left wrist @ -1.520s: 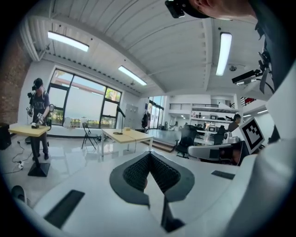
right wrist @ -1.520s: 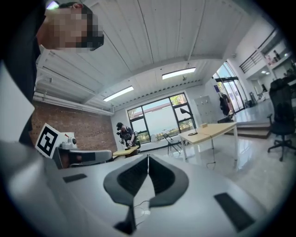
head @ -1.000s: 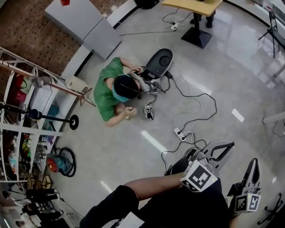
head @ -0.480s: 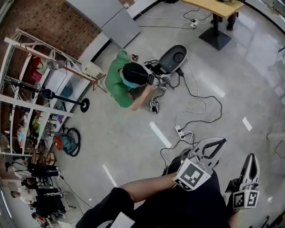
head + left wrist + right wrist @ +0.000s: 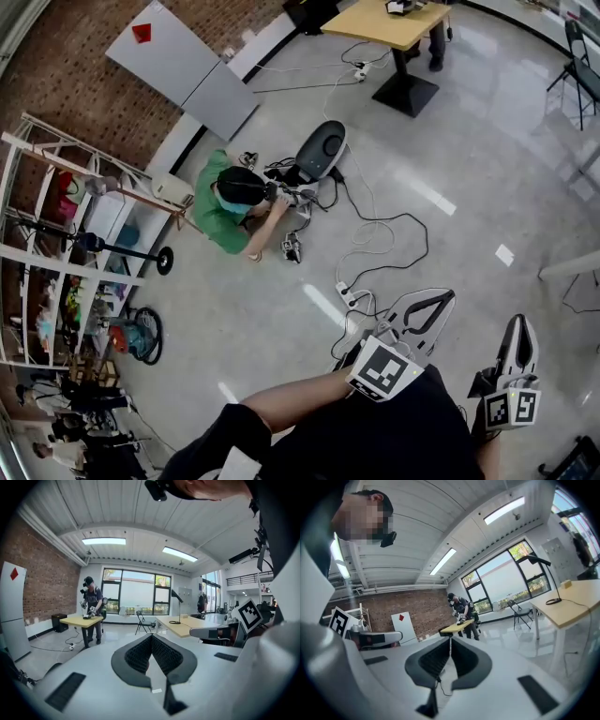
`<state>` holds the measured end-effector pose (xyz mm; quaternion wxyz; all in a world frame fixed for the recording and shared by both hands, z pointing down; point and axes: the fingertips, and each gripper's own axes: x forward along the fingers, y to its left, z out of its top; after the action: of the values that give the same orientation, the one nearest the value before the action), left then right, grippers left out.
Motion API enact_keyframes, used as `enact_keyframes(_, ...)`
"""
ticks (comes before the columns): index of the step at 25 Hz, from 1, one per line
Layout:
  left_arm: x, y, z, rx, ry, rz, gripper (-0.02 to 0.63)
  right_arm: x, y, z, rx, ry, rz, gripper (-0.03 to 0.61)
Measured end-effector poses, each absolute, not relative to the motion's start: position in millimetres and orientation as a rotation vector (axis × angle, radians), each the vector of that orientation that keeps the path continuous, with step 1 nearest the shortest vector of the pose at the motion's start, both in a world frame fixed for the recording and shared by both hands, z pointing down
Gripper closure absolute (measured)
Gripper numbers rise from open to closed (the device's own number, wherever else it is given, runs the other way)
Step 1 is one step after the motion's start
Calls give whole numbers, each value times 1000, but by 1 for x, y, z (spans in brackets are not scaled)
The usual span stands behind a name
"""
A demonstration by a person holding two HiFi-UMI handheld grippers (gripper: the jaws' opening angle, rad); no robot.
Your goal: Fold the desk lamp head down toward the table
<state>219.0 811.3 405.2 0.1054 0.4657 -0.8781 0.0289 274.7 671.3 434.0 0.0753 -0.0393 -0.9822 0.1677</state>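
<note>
We see the left tool (image 5: 151, 636) with its dark ribbed pads (image 5: 138, 653) pressed together and nothing between them. The right tool (image 5: 450, 640) is likewise pressed shut and empty. From the head view, both tools are held out above a polished grey floor (image 5: 469, 141), left beside right. Each carries a marker cube (image 5: 380, 370).

Far beyond the left tool's tips and a little to the right, the black desk lamp (image 5: 180, 611) stands on a pale wooden tabletop (image 5: 187, 629), well apart from both tools. Its stem is upright. Its head seems to slant upward rather than lie folded down, though it is small at this distance.

Further left, a standing person (image 5: 91, 597) works at a yellow tabletop (image 5: 83, 619). In the head view, a person in a green shirt (image 5: 220, 202) crouches on the floor among black cables (image 5: 394, 225), with a white power strip (image 5: 349, 296) nearer the tools. A brick wall (image 5: 84, 84) runs along the far left.
</note>
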Motion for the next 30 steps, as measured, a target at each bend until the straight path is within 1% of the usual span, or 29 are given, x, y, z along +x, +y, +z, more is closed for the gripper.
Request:
enact_keyframes(4, 180, 791, 397, 1359, -2633, -72, 609, 243, 656, 440, -97, -2933, 512, 572)
enact_keyframes(8, 160, 753, 414, 1423, -2515, 12, 609, 231, 622, 441, -18, -2939, 508, 572)
enact_keyframes(13, 118, 691, 418, 1670, -2402, -13, 609, 216, 572, 439, 267, -2959, 443, 572)
enact_keyframes(19, 67, 609, 394, 1973, -2218, -58, 609, 188, 517, 410, 583, -2959, 398, 572)
enact_keyframes(23, 29, 554, 390, 2071, -2099, -77, 609, 165, 475, 404, 772, -2900, 421, 572)
enact_keyframes(30, 15, 514, 399, 2154, -1968, -59, 609, 162, 446, 414, 939, -2841, 462, 572)
